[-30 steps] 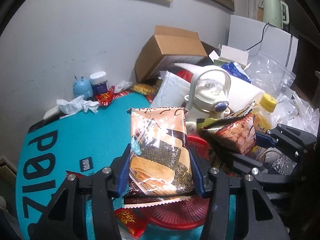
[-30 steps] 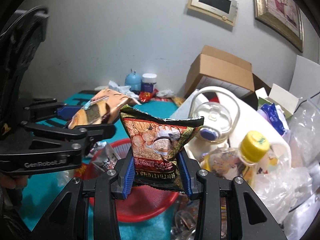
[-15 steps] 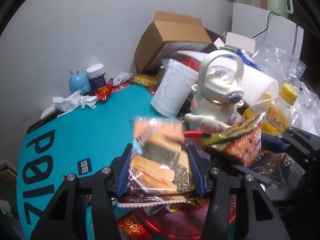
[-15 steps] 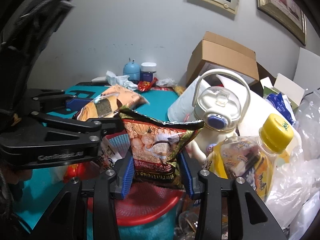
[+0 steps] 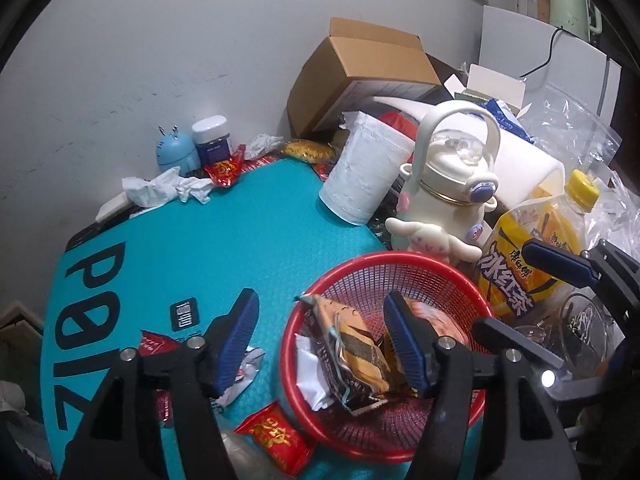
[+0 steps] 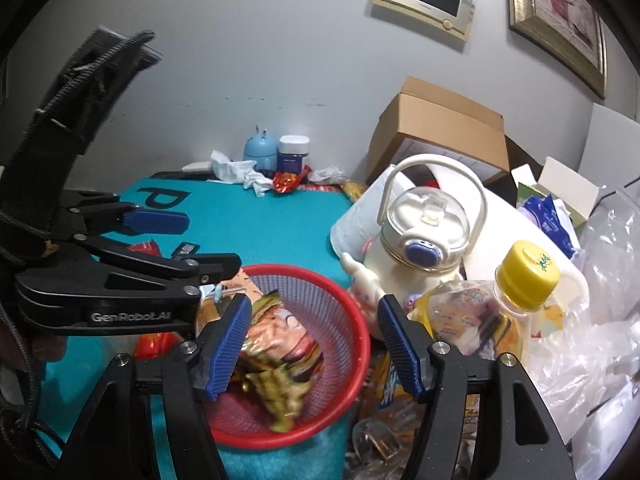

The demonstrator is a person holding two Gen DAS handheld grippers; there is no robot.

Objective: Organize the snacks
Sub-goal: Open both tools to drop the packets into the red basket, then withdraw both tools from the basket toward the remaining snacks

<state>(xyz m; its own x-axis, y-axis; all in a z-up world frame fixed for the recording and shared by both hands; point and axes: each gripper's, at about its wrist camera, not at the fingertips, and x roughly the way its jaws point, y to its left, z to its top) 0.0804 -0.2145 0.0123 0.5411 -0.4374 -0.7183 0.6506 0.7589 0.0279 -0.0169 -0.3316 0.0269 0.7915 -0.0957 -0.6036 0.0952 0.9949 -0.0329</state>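
A red mesh basket sits on the teal mat. The orange seaweed-bread pack lies inside it. The red-and-green chip bag lies in it too, blurred. My left gripper is open and empty just above the basket's left rim. My right gripper is open and empty above the basket; it also shows in the left wrist view. Small red snack packets lie on the mat beside the basket.
A white kettle-shaped bottle, a yellow-capped tea bottle and a toilet roll crowd the basket's right. A cardboard box, plastic bags, tissues and a blue figurine stand behind.
Both grippers have opened and let go. The bread pack and the chip bag dropped into the red basket. Both grippers tilted downward over it.
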